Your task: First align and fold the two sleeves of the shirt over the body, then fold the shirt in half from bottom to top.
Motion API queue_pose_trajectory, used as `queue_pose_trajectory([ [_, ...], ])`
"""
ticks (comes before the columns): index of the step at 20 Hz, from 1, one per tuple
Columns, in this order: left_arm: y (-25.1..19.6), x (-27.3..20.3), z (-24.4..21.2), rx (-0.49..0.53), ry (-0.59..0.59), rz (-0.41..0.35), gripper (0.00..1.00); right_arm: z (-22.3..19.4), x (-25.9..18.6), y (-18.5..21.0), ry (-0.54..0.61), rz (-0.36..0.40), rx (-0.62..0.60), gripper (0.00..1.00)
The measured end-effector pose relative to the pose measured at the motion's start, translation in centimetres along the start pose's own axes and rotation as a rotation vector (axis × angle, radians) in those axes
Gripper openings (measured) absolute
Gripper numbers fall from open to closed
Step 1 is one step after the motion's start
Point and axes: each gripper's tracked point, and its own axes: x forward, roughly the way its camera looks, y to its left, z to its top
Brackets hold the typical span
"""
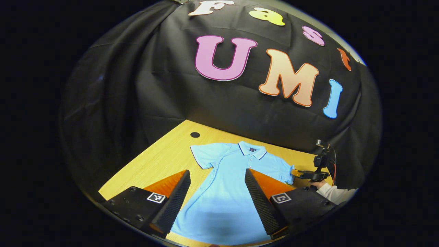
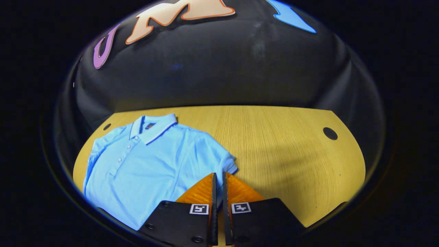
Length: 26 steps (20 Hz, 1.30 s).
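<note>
A light blue polo shirt [image 2: 144,164] lies flat on the wooden worktop [image 2: 281,151], collar toward the black cloth wall. The right gripper [image 2: 218,178] sits at the cuff of the nearer sleeve [image 2: 219,156], its fingers [image 2: 200,192] nearly together, with a sliver of blue cloth showing between them.

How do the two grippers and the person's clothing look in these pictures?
Each gripper has a black, bolted body with a square black-and-white marker tag on each finger base. The left gripper has ribbed finger faces. The right gripper appears in the left gripper view as a dark frame with a red cable. The person wears a white sleeve.
</note>
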Motion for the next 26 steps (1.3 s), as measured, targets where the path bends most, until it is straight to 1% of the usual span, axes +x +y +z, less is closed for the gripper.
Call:
queue_pose_trajectory([
  [2, 0.2, 0.1, 0.0, -0.012, -0.001, -0.001, 0.95, 2.5, -0.9, 2.9, -0.057, 0.06, 0.032, 0.1],
  [5, 0.5, 0.4, -0.2, -0.024, 0.005, -0.01, 0.95, 4.6, -1.8, 8.8, -0.103, 0.176, 0.025, 0.1],
  [8, 0.8, 0.7, -0.4, -0.026, 0.002, -0.018, 0.95, 3.7, -1.1, 14.2, -0.076, 0.267, 0.003, 0.09],
  [11, 1.2, 1.5, -0.7, -0.022, 0.005, -0.03, 0.95, 2.0, 0.1, 18.4, -0.025, 0.332, 0.032, 0.1],
  [12, 1.4, 1.9, -1.1, -0.014, 0.013, -0.032, 0.95, 1.1, 0.1, 19.4, -0.003, 0.344, 0.052, 0.17],
  [14, 2.1, 3.0, -1.9, 0.005, 0.027, -0.031, 0.95, 0.0, 0.4, 20.9, 0.028, 0.369, 0.065, 0.22],
  [16, 2.6, 4.1, -2.5, 0.009, 0.045, -0.041, 0.95, -0.9, -0.6, 21.3, 0.055, 0.379, 0.044, 0.55],
  [18, 2.9, 5.5, -2.7, 0.005, 0.055, -0.063, 0.95, -0.8, -1.9, 21.1, 0.048, 0.369, 0.016, 0.92],
  [20, 3.5, 7.4, -2.4, 0.01, 0.059, -0.081, 0.95, -0.8, -3.8, 20.5, 0.039, 0.352, 0.009, 0.98],
  [24, 4.5, 12.5, -2.4, 0.054, 0.076, -0.117, 0.95, -1.8, -8.1, 18.2, 0.041, 0.303, -0.001, 0.98],
  [25, 4.7, 13.9, -2.5, 0.064, 0.081, -0.127, 0.95, -1.9, -9.3, 17.5, 0.036, 0.285, 0.005, 0.94],
  [26, 5.0, 15.4, -2.5, 0.079, 0.087, -0.134, 0.95, -2.4, -10.6, 16.8, 0.033, 0.267, 0.007, 0.94],
])
